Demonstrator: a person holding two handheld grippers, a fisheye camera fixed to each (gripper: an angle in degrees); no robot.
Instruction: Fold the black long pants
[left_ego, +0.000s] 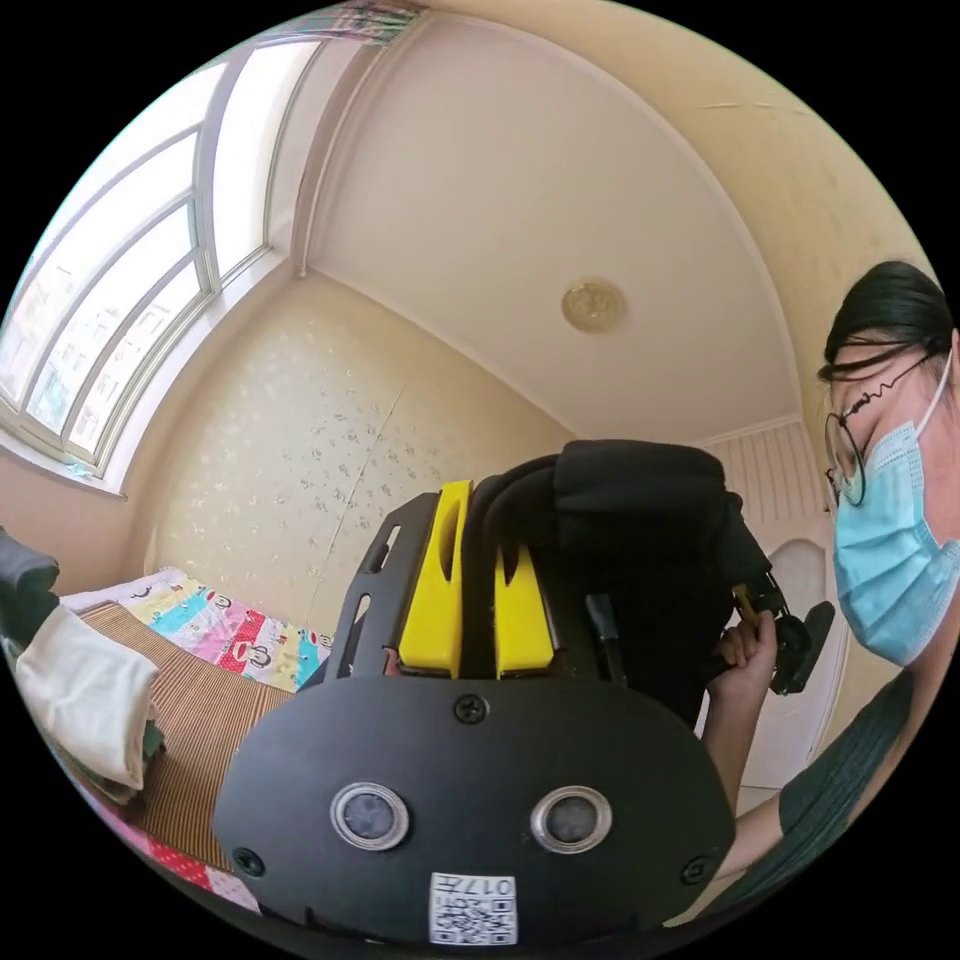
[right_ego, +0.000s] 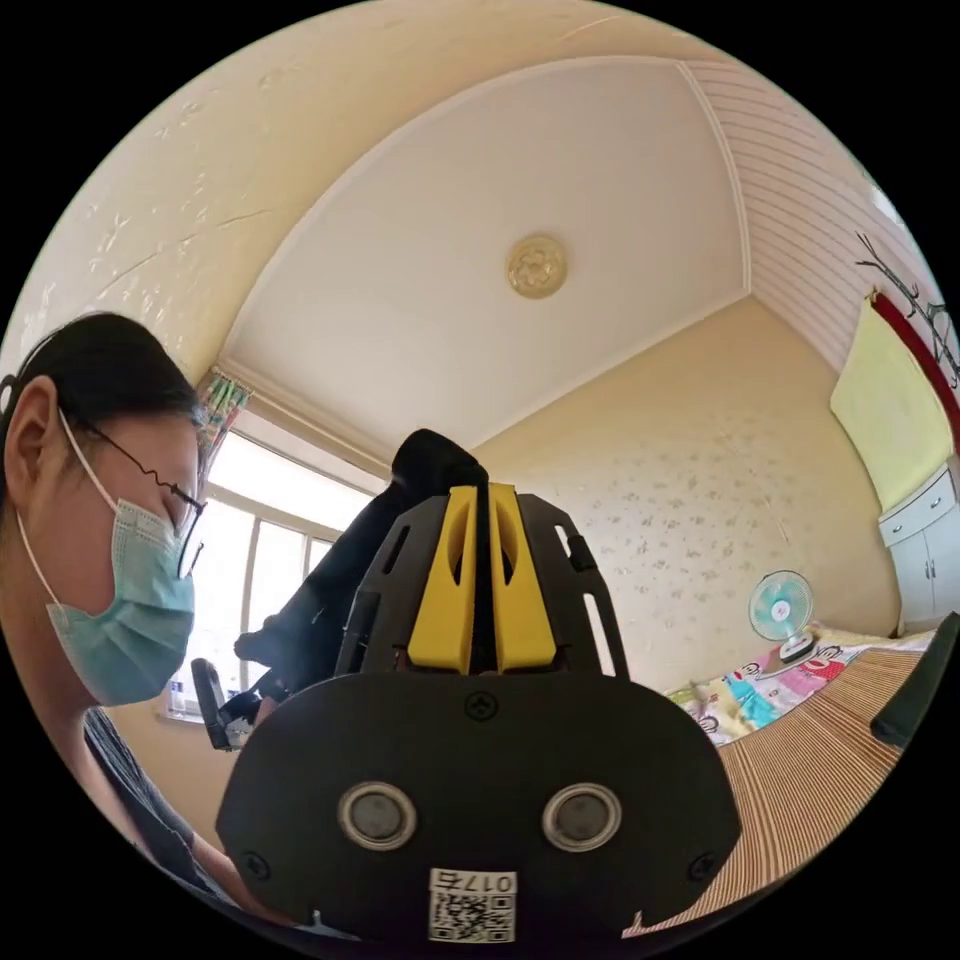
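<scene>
Gripping the black long pants (left_ego: 620, 520) aloft, the left tool (left_ego: 478, 590) clamps a thick fold; the right tool (right_ego: 480, 590) pinches black cloth too, both pointing at the ceiling; this looks like lifting before laying flat; next calls for lowering onto the bed (left_ego: 200, 720); two tools, one pants, one person.

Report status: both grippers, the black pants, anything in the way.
Left gripper shut on black pants, raised toward ceiling. Right gripper shut on the same pants, also raised. Folded clothes stack on striped mat; nothing blocking.
</scene>
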